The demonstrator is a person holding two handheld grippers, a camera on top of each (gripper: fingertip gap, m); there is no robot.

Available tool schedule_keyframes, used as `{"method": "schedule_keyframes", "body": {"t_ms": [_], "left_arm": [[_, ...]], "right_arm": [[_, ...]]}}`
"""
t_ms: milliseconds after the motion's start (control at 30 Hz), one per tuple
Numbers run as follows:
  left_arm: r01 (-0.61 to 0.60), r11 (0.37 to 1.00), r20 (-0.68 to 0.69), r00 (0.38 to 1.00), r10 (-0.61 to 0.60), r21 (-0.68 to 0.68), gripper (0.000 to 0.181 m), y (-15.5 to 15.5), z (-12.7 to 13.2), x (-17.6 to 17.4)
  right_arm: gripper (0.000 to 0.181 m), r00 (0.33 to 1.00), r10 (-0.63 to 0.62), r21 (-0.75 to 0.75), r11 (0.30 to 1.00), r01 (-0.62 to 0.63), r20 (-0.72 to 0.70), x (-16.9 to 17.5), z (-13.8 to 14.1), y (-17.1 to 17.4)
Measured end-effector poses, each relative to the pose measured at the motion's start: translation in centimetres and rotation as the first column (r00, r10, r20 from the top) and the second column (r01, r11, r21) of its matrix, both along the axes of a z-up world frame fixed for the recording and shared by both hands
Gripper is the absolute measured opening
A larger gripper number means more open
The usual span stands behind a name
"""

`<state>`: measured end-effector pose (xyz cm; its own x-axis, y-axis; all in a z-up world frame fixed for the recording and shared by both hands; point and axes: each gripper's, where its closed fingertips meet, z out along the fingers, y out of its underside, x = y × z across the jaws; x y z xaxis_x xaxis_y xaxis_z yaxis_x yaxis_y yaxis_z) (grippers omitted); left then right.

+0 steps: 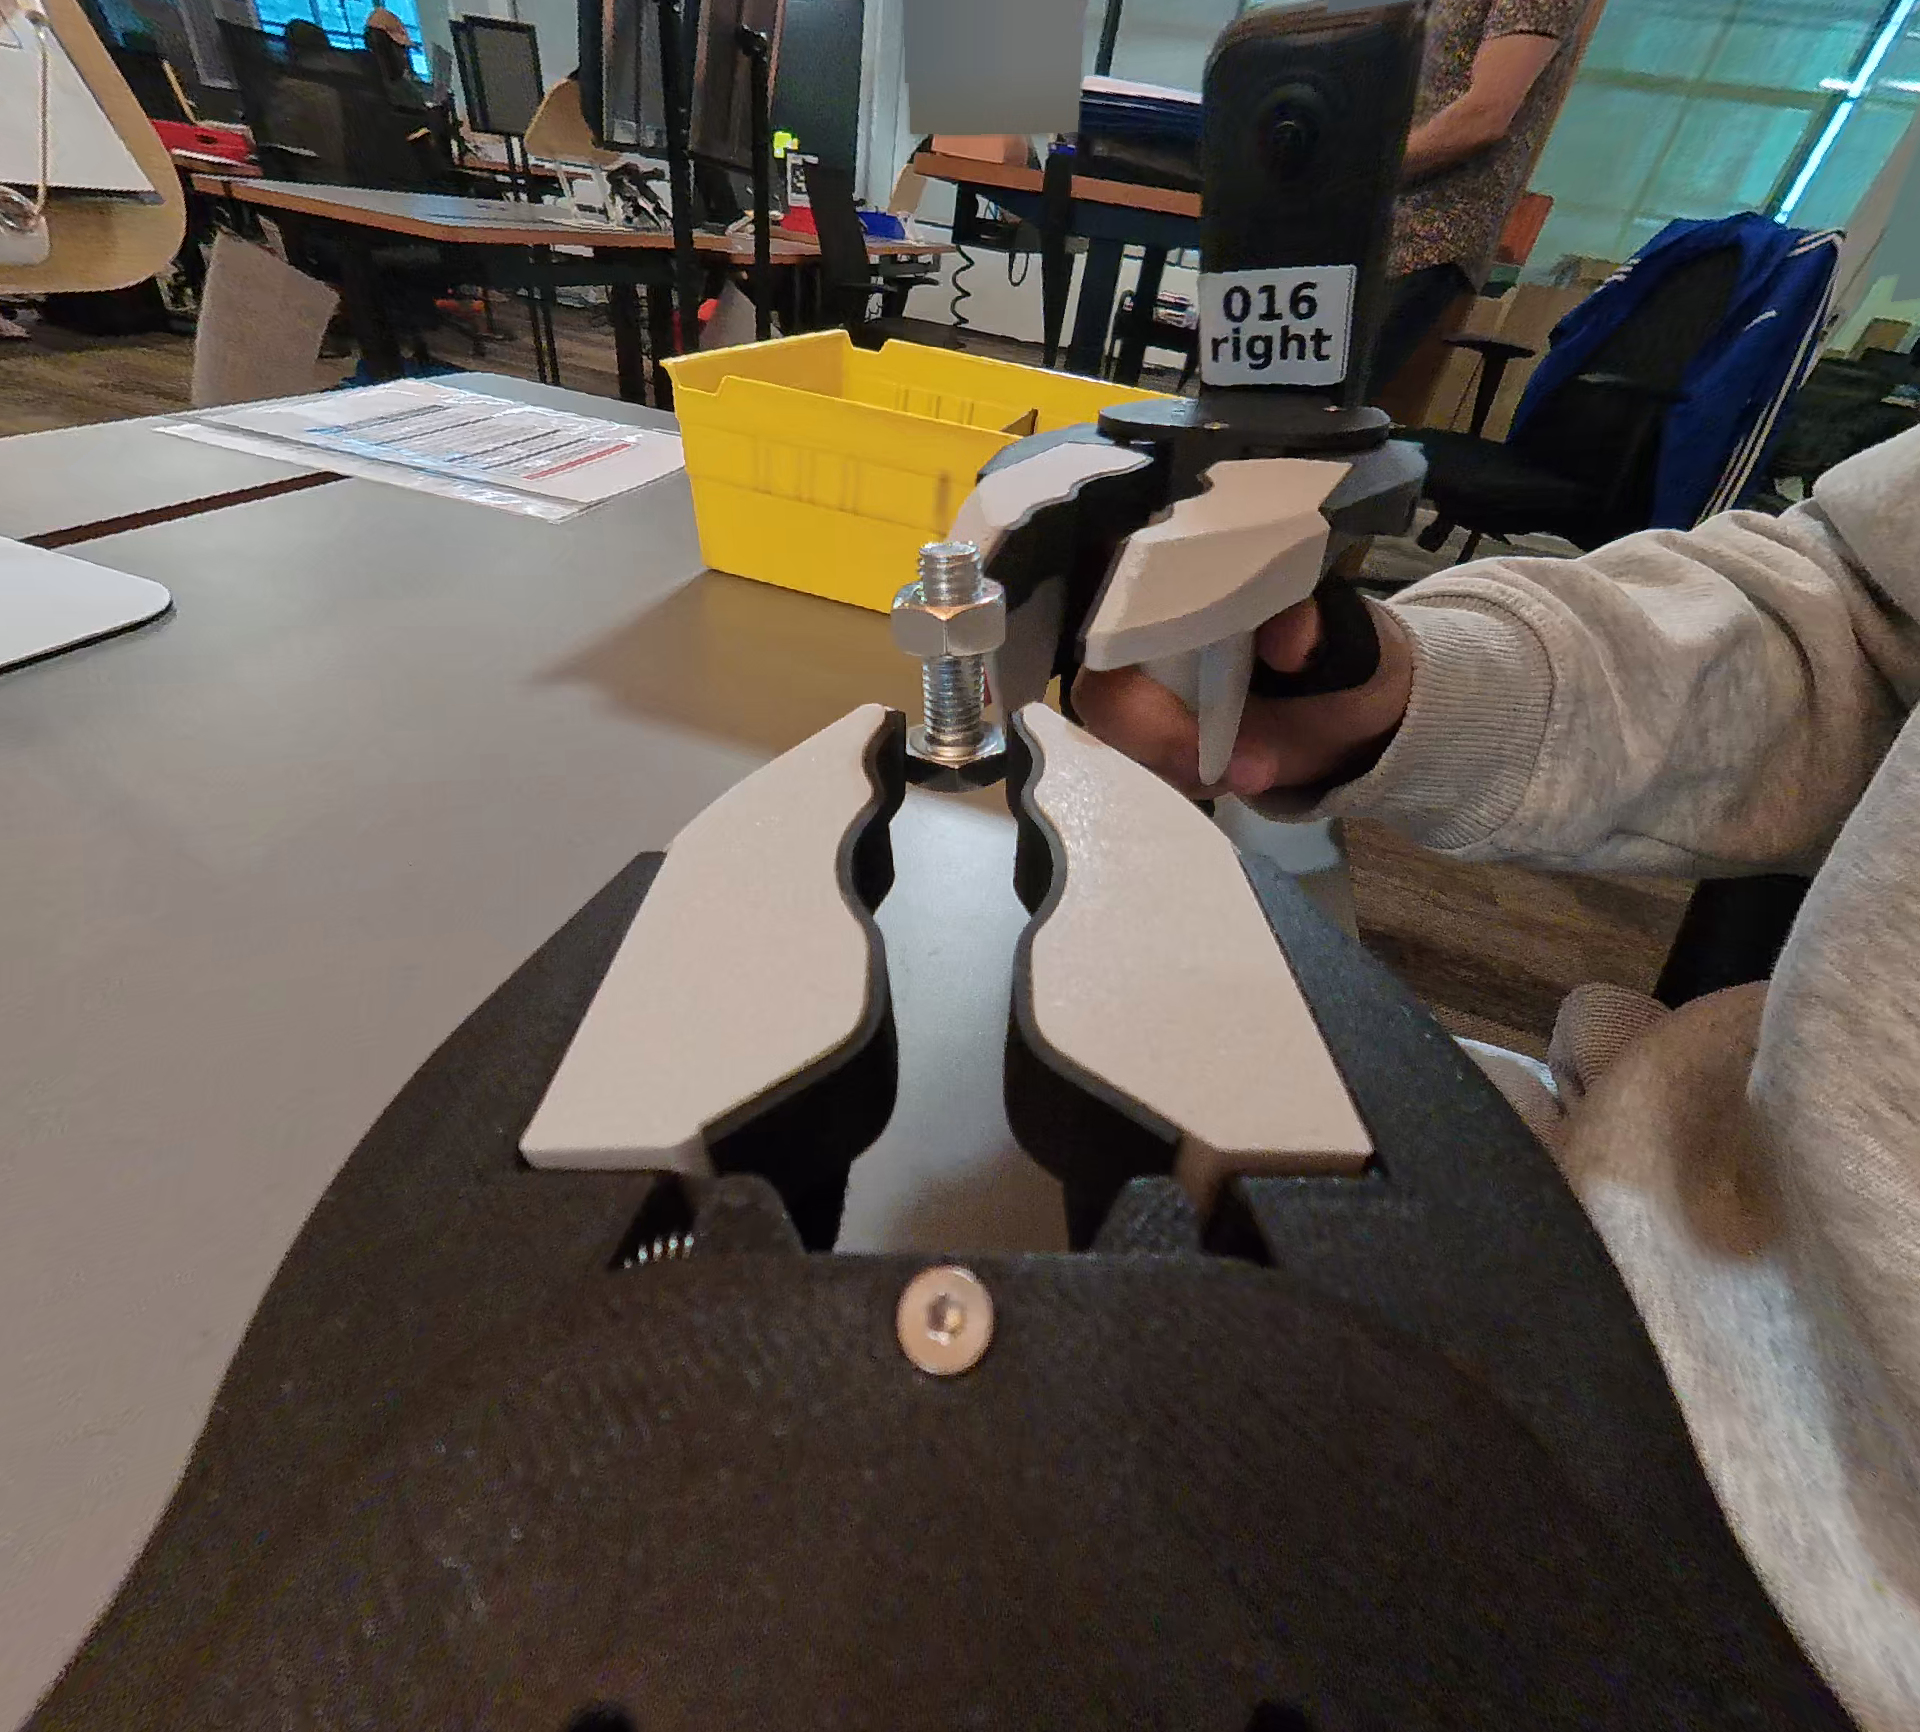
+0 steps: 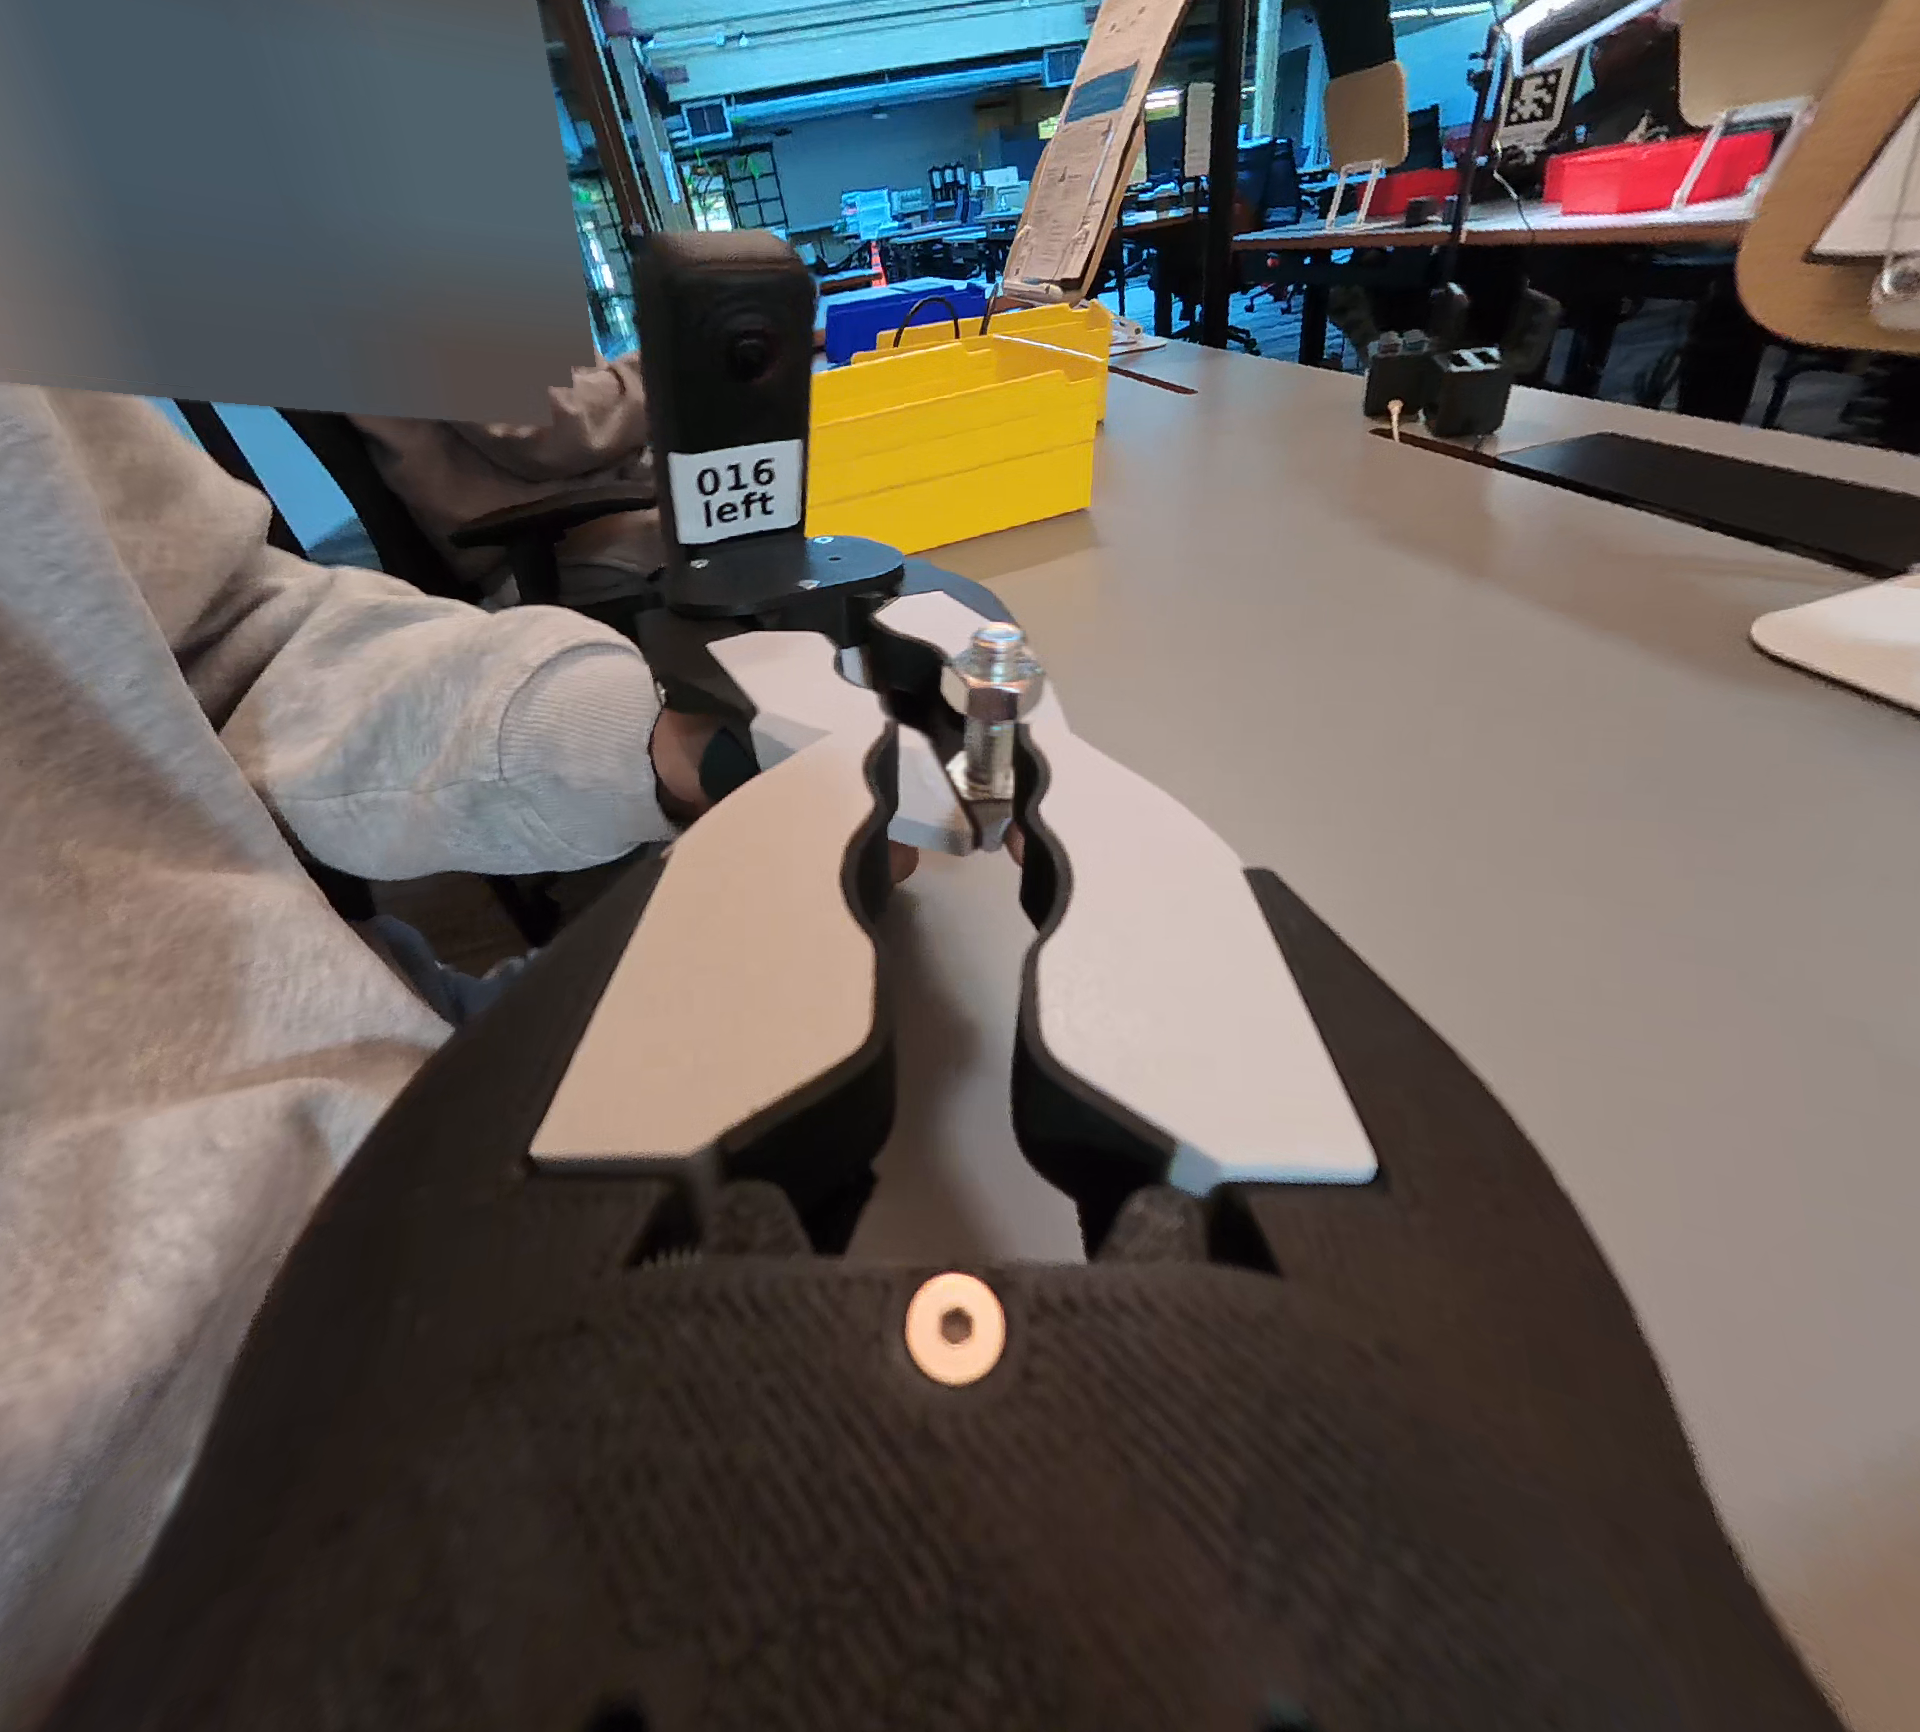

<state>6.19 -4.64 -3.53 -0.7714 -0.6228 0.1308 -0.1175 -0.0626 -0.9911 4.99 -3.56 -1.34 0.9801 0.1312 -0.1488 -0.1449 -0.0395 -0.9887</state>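
Nut (image 1: 947,620) apparently touches right gripper (image 1: 1023,643) only leftward.

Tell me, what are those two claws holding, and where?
The left gripper grips a bolt by its head. The right gripper closes around its threaded shank, under the nut.

Left gripper (image 1: 954,752) pinches flat head of silver bolt (image 1: 947,695) between two grey fingertips (image 1: 831,752). Bolt stands straight up above grey table (image 1: 343,747). Silver nut (image 1: 948,619) sits partway up bolt threads. Right gripper (image 1: 1023,633) beside nut, one finger just at nut's side; cannot tell if it grips. Hand (image 1: 1236,706) in grey sleeve holds right gripper handle. Yellow bin (image 1: 821,477) behind bolt on table. Paper sheet in clear cover (image 1: 436,441) lies far left of bin.
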Motion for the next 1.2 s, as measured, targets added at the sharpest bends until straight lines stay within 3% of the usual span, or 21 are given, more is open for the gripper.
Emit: {"method": "schedule_keyframes", "body": {"t_ms": [200, 367, 533, 633, 867, 1033, 1200], "left_arm": [[-0.013, 0.999, -0.014, 1.0, 0.012, -0.031, 0.019, 0.4, 0.1, 0.2], [-0.087, 0.996, 0.015, 0.996, 0.087, -0.023, 0.019, 0.4, 0.3, 0.9], [-0.092, 0.993, 0.093, 0.992, 0.084, 0.08, 0.019, -0.9, 0.3, 2.2], [-0.037, 0.989, 0.13, 0.991, 0.019, 0.142, 0.019, -2.4, -0.1, 2.8], [0.035, 0.99, 0.164, 0.985, -0.058, 0.135, 0.019, -3.9, 0.1, 2.9], [0.033, 0.994, 0.19, 0.98, -0.051, 0.101, 0.019, -3.0, 0.5, 1.9], [0.077, 0.994, 0.107, 0.991, -0.085, 0.071, 0.02, -2.7, 0.4, 1.8]], "right_arm": [[0.019, 0.998, -0.013, 0.016, 1.0, 0.014, -0.053, 0.8, 0.5, -0.4], [0.019, 0.967, -0.247, -0.118, 0.96, 0.252, 0.057, 4.8, -0.2, -1.2], [0.021, 0.949, -0.308, -0.217, 0.932, 0.289, -0.06, 6.8, 2.0, -3.2], [0.016, 0.944, -0.317, -0.336, 0.902, 0.27, -0.092, 5.9, 2.5, -4.5], [0.038, 0.936, -0.351, -0.643, 0.714, 0.277, 0.014, 2.8, 0.2, -6.4], [0.037, 0.949, -0.308, -0.75, 0.612, 0.249, 0.064, 2.0, 0.2, -4.5], [0.033, 0.959, -0.255, -0.828, 0.506, 0.241, 0.123, 2.4, 0.6, -2.3]]}}
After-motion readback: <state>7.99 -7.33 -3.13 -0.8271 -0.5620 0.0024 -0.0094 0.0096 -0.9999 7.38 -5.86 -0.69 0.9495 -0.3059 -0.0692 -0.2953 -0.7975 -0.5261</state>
